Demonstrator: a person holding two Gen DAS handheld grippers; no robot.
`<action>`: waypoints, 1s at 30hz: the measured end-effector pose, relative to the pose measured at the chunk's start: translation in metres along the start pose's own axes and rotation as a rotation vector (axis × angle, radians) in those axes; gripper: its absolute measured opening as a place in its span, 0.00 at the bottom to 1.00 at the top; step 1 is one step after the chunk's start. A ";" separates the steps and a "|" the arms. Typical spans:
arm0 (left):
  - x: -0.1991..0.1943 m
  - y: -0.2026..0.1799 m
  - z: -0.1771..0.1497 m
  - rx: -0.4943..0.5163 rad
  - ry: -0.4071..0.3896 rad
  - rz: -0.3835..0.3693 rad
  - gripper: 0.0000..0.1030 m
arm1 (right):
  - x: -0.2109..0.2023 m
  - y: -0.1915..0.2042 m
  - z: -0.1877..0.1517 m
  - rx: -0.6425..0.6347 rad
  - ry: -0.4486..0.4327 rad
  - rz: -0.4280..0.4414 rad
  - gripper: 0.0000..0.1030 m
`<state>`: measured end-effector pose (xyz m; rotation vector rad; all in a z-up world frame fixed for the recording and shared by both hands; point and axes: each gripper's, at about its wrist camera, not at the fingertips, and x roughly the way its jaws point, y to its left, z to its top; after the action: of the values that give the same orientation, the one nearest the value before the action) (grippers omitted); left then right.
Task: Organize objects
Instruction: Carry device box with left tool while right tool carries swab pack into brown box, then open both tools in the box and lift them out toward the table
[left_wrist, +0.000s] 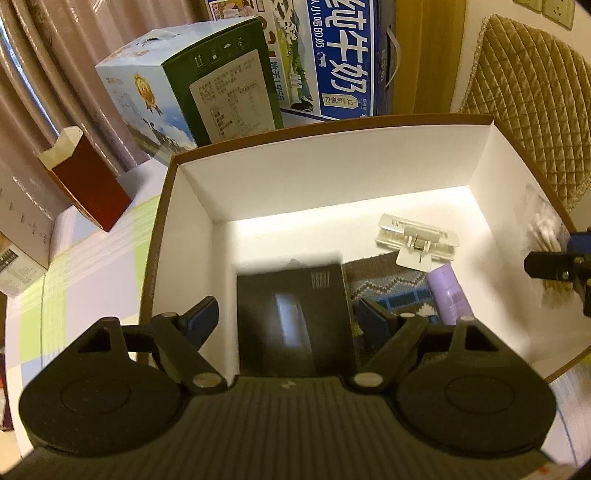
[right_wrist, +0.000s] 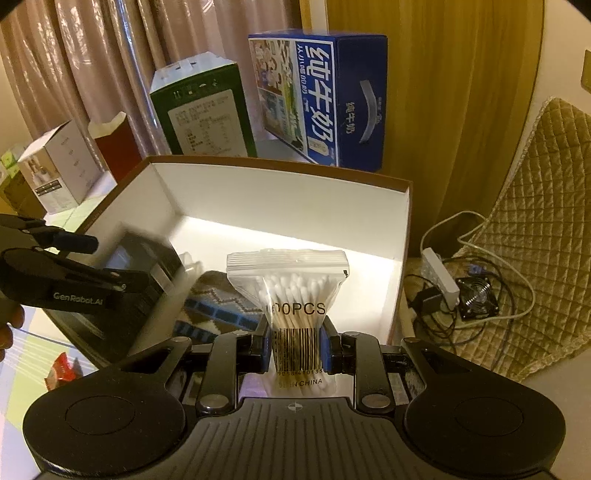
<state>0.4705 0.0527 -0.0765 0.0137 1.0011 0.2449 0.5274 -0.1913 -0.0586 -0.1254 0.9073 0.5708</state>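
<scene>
A brown cardboard box with white inner walls (left_wrist: 332, 166) (right_wrist: 280, 199) stands open on the table. Inside lie a black box (left_wrist: 295, 314), a knitted patterned cloth (left_wrist: 391, 284) (right_wrist: 218, 306), a white plastic clip (left_wrist: 417, 240) and a lilac tube (left_wrist: 450, 295). My left gripper (left_wrist: 288, 317) is open, its jaws on either side of the black box over the cardboard box; it also shows in the right wrist view (right_wrist: 74, 273). My right gripper (right_wrist: 295, 347) is shut on a clear bag of cotton swabs (right_wrist: 291, 295), held above the box's right part.
Behind the box stand a green-and-white carton (left_wrist: 221, 96) (right_wrist: 207, 110) and a blue milk carton (left_wrist: 332, 59) (right_wrist: 325, 96). A red box (left_wrist: 88, 181) and a grey box (right_wrist: 59, 166) stand at the left. A quilted chair cushion (right_wrist: 535, 206), a power strip (right_wrist: 439, 277) and cables are at the right.
</scene>
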 end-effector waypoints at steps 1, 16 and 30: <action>-0.001 0.000 0.000 0.006 -0.004 0.003 0.80 | 0.001 0.000 0.001 -0.001 0.000 -0.004 0.22; -0.011 0.015 0.001 -0.039 -0.017 0.011 0.86 | 0.002 0.000 0.005 0.008 -0.044 -0.057 0.70; -0.046 0.020 -0.004 -0.075 -0.056 -0.015 0.92 | -0.023 0.004 -0.007 0.039 -0.070 -0.021 0.90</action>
<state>0.4397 0.0617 -0.0374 -0.0553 0.9352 0.2665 0.5095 -0.1993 -0.0447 -0.0794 0.8472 0.5345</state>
